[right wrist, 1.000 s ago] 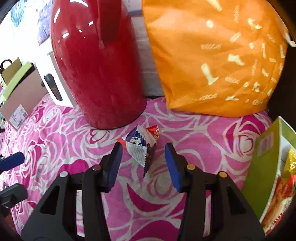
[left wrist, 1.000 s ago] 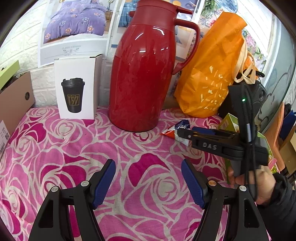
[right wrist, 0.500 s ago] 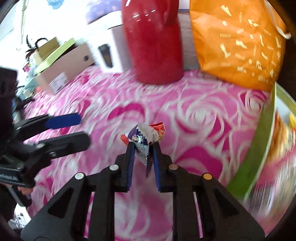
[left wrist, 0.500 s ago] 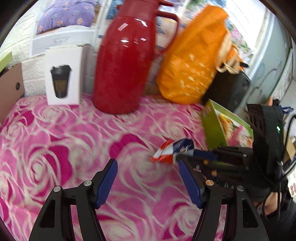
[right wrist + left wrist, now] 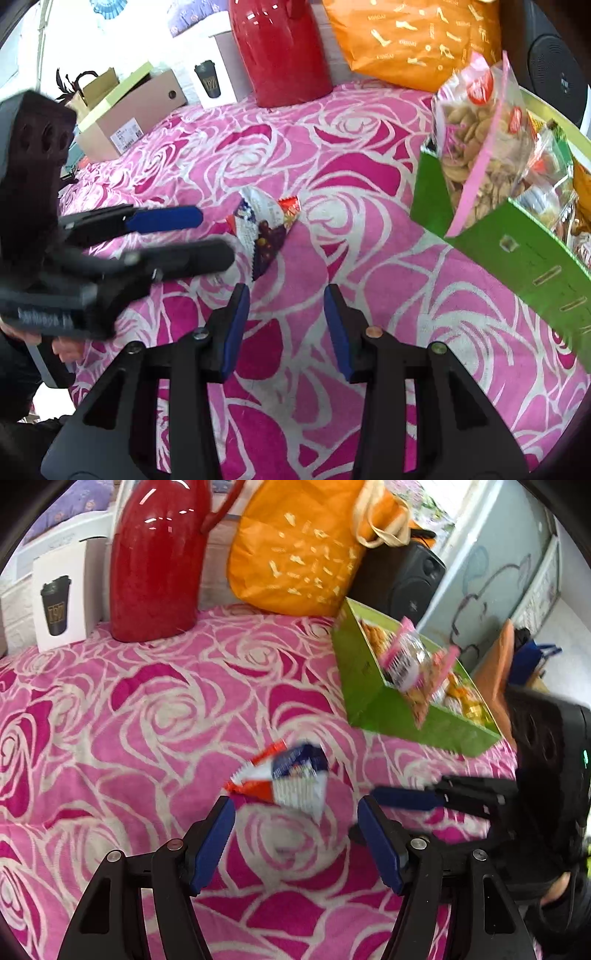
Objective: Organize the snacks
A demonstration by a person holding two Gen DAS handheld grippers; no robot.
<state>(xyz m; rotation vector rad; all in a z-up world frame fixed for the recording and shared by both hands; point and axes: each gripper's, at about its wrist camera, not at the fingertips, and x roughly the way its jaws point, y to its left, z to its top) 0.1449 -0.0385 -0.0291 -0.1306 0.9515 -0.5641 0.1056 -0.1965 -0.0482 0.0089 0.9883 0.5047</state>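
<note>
Two grippers are in view: the left gripper at 6 o'clock of its own camera and the right gripper at 6 o'clock of its own, each with two blue-padded fingers. One loose snack packet lies on the pink rose cloth, and one green box at 3 o'clock holds several snack bags, too crowded to count. Toward 12 o'clock stand one red jug, one orange bag, one white carton and one black speaker; the right camera adds one brown cardboard box at 10 o'clock.

Opposed close views, shared packet
</note>
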